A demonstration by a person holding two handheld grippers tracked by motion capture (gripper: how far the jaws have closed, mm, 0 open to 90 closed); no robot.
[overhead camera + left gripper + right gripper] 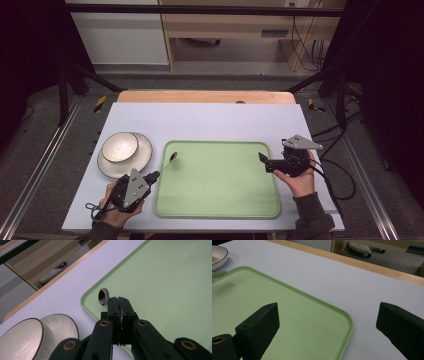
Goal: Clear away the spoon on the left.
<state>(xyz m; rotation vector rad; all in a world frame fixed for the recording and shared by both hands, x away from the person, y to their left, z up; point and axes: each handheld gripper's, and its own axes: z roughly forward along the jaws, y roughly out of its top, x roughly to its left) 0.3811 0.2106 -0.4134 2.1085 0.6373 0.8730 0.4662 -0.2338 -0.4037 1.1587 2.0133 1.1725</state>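
One metal spoon (170,160) is pinched by its handle in the left gripper (119,300), its bowl poised over the near-left corner of the single green tray (220,200). It looks light, stiff and slick, so a grip well along the handle seems safest. The right gripper (328,315) hangs with jaws wide apart, holding nothing. One bowl (120,146) sits on one plate (144,155) left of the tray.
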